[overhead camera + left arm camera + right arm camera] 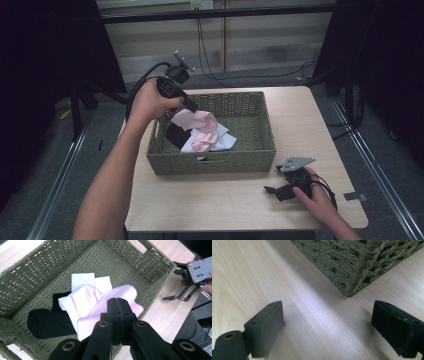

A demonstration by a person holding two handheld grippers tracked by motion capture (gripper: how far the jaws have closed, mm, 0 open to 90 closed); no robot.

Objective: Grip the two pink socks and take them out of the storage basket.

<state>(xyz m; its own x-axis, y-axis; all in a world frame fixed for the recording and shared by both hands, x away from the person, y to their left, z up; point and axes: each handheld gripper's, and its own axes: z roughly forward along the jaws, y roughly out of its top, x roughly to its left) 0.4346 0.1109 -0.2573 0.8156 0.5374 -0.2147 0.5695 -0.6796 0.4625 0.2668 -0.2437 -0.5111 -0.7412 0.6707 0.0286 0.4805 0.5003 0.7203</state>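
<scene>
Left gripper jaws pinch the unlabelled pink cloth over basket.

The left tongs hang over the rear left corner of the basket, closed on the upper end of a sock that drapes down from them onto the pile inside. Beneath that sock lie folded cloths, and a further sock lies on the basket floor to the left of the tongs in the left gripper view. The basket stands on the desk. The right tongs rest on the desk just off the basket's front right corner, apart from it, jaws spread wide.
</scene>
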